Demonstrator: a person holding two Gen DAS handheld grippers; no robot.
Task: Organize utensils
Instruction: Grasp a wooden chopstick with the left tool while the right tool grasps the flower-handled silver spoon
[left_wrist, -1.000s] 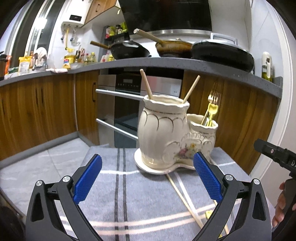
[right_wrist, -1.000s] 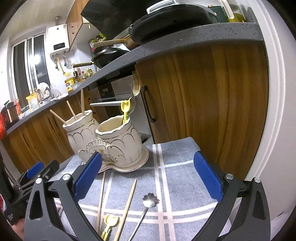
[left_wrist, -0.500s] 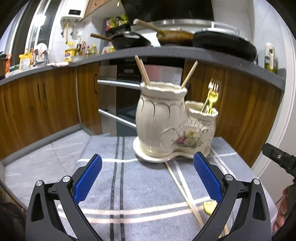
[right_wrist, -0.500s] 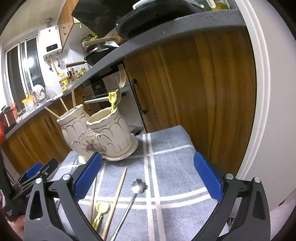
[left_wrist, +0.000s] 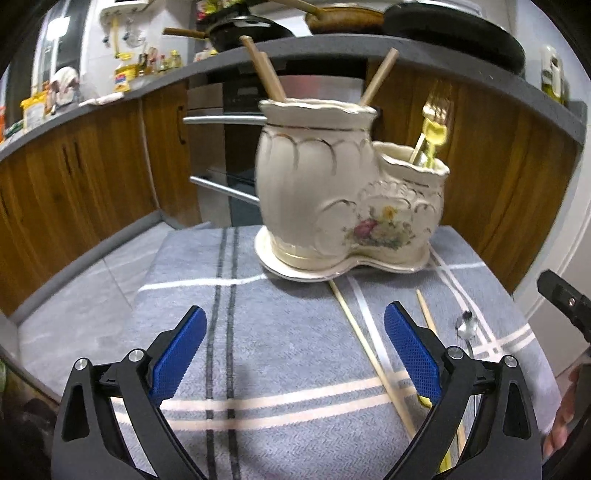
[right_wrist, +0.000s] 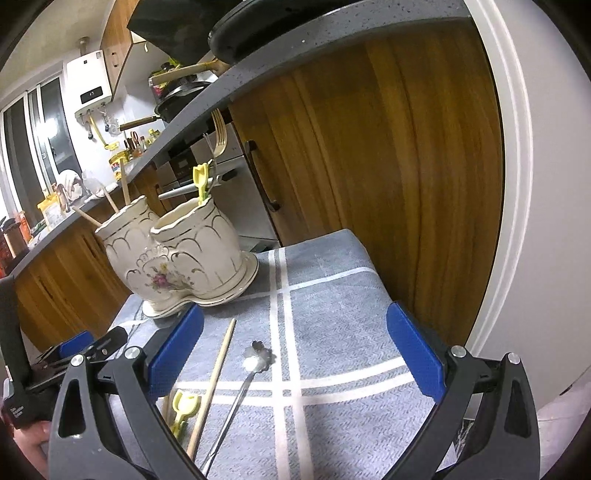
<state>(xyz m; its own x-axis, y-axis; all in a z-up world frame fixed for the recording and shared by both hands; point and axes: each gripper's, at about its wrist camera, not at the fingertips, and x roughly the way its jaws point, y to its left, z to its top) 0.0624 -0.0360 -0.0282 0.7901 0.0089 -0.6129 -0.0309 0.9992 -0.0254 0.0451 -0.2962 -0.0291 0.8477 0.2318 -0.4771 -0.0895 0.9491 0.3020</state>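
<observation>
A cream double-pot ceramic holder (left_wrist: 343, 199) (right_wrist: 177, 254) stands on a grey striped cloth (left_wrist: 280, 354) (right_wrist: 332, 317). Its tall pot holds chopsticks (left_wrist: 264, 75); the small pot holds a gold fork and a yellow-handled utensil (left_wrist: 430, 136) (right_wrist: 201, 182). Loose on the cloth lie chopsticks (left_wrist: 369, 354) (right_wrist: 214, 376), a silver flower-ended spoon (right_wrist: 255, 360) (left_wrist: 464, 326) and a yellow-handled utensil (right_wrist: 183, 406). My left gripper (left_wrist: 295, 358) hovers open in front of the holder. My right gripper (right_wrist: 291, 354) is open above the loose utensils, nothing between its fingers.
Wooden cabinets (right_wrist: 388, 147) and a dark countertop (left_wrist: 369, 48) with pans rise behind the small table. An oven (left_wrist: 229, 147) stands behind the holder. The cloth's edges drop off to tiled floor (left_wrist: 85, 288) at left and a white door frame (right_wrist: 517, 184) at right.
Both grippers have drawn back and tilted down, so more of the cloth and loose utensils shows. The holder sits higher in both views. Both stay open.
</observation>
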